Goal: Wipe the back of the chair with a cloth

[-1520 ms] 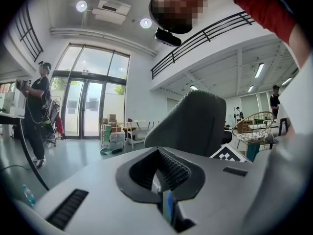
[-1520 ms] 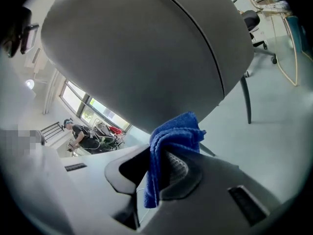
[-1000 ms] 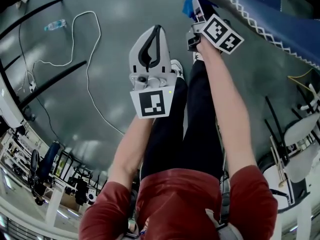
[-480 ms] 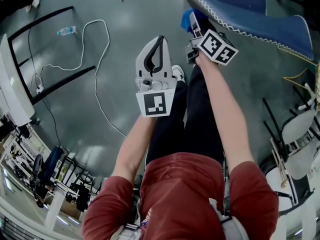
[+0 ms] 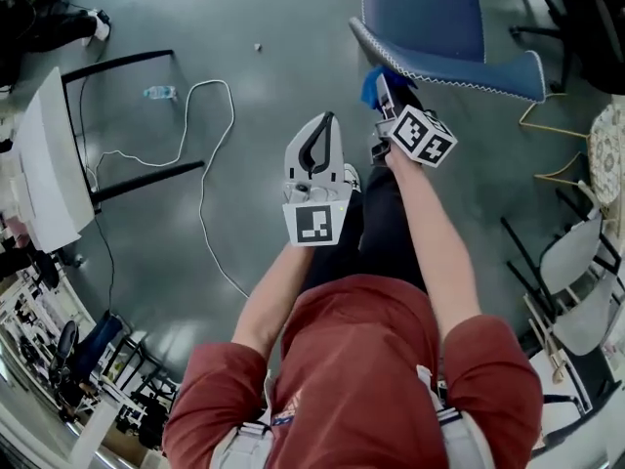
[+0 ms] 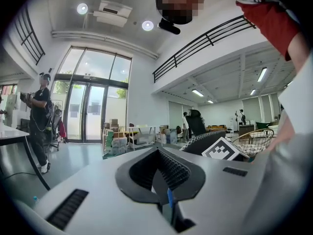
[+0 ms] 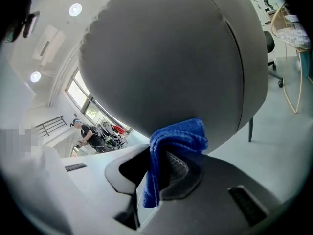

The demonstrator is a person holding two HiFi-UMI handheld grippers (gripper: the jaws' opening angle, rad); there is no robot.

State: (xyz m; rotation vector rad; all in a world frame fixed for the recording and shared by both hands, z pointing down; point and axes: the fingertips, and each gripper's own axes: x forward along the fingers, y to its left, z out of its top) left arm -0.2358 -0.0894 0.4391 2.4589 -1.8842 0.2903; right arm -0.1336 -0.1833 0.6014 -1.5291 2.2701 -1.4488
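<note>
A blue chair [image 5: 444, 37] with white stitching along its edge stands at the top of the head view. My right gripper [image 5: 383, 78] is shut on a blue cloth [image 5: 369, 88] right at the chair's lower edge. In the right gripper view the chair's grey shell [image 7: 166, 53] fills the upper frame. There the cloth [image 7: 178, 133], folded between the jaws of the right gripper [image 7: 164, 155], touches the shell. My left gripper [image 5: 314, 149] hangs to the left over the floor, apart from the chair. Its jaws stand shut with nothing between them, as the left gripper [image 6: 159, 155] view also shows.
A white cable [image 5: 200, 164] loops over the grey floor beside a plastic bottle [image 5: 159, 93] and a black frame [image 5: 137, 179]. A white table [image 5: 49, 164] stands at the left, and pale chairs [image 5: 576, 281] at the right. A person [image 6: 40, 116] stands far off by glass doors.
The head view has pulled back, so more of the chair shows. Both grippers sit lower in the frame. The right gripper stays shut on the cloth at the chair's edge.
</note>
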